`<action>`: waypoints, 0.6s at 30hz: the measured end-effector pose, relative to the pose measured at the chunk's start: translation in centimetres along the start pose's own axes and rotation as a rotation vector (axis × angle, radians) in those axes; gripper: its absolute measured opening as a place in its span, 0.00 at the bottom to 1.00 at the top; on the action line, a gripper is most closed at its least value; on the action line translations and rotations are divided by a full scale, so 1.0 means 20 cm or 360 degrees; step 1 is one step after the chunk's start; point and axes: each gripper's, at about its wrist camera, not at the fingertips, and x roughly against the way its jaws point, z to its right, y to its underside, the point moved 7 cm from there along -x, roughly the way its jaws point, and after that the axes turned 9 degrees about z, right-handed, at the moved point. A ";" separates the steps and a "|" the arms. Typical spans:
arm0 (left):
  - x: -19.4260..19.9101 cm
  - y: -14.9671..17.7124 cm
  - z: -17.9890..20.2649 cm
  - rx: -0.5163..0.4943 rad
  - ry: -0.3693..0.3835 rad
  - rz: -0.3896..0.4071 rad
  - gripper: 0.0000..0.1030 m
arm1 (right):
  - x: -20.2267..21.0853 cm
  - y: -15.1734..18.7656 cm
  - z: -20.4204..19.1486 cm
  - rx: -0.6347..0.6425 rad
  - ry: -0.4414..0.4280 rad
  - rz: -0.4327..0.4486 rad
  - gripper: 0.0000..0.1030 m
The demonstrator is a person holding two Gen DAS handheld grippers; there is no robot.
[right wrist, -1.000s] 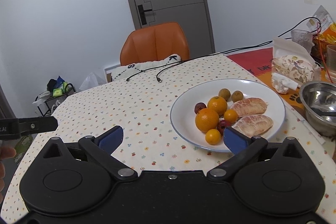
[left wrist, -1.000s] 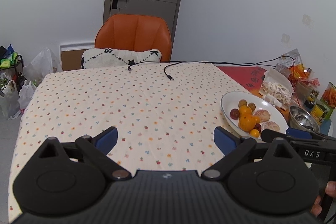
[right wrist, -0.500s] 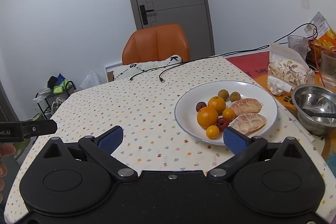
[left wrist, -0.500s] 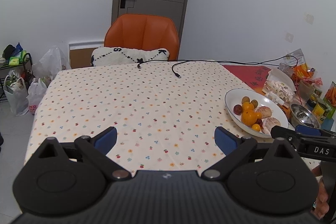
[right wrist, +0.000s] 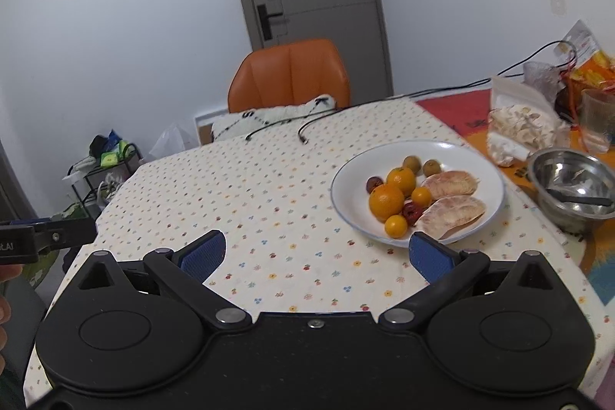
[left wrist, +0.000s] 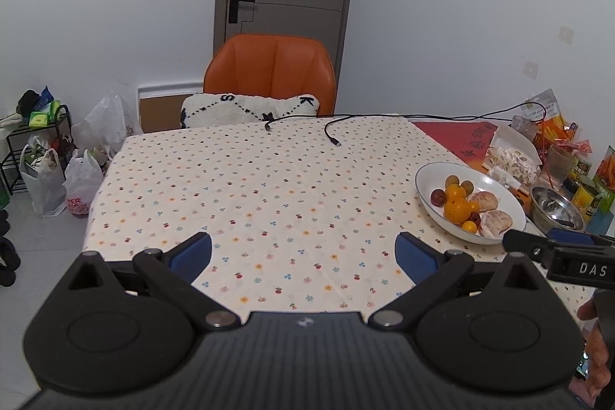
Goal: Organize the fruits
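The left tool [left wrist: 303,250], jaws wide and empty, faces bare desk [left wrist: 269,179] with the plate [left wrist: 426,179] of fruit at its frame's far right, while the right tool [right wrist: 315,252], equally wide, has it just ahead, right of centre, so nearer

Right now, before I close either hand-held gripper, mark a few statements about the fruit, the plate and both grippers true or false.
1. All the fruit sits on the white plate. True.
2. The right hand-held gripper is shut on an orange. False: it is open and holds nothing.
3. The left hand-held gripper is open over bare tablecloth. True.
4. The metal bowl is full of oranges. False: it holds no fruit; a dark utensil lies in it.
5. Two peeled pomelo segments lie on the plate. True.
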 end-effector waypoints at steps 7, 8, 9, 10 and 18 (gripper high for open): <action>0.07 0.00 -0.01 -0.0015 0.0009 0.0019 0.98 | 0.09 -0.03 0.01 -0.0004 0.0011 -0.0007 1.00; 0.08 0.00 -0.01 -0.0015 0.0008 0.0022 0.98 | 0.10 -0.03 0.00 0.0012 0.0008 -0.0007 1.00; 0.09 0.00 -0.02 -0.0014 0.0008 0.0026 0.98 | 0.11 -0.03 -0.01 0.0022 0.0002 -0.0010 1.00; 0.10 0.00 -0.02 -0.0013 0.0009 0.0028 0.98 | 0.12 -0.03 -0.02 0.0029 0.0000 -0.0014 1.00; 0.14 0.04 -0.04 0.0017 0.0005 0.0002 0.98 | 0.21 0.01 -0.04 0.0002 -0.0011 -0.0014 1.00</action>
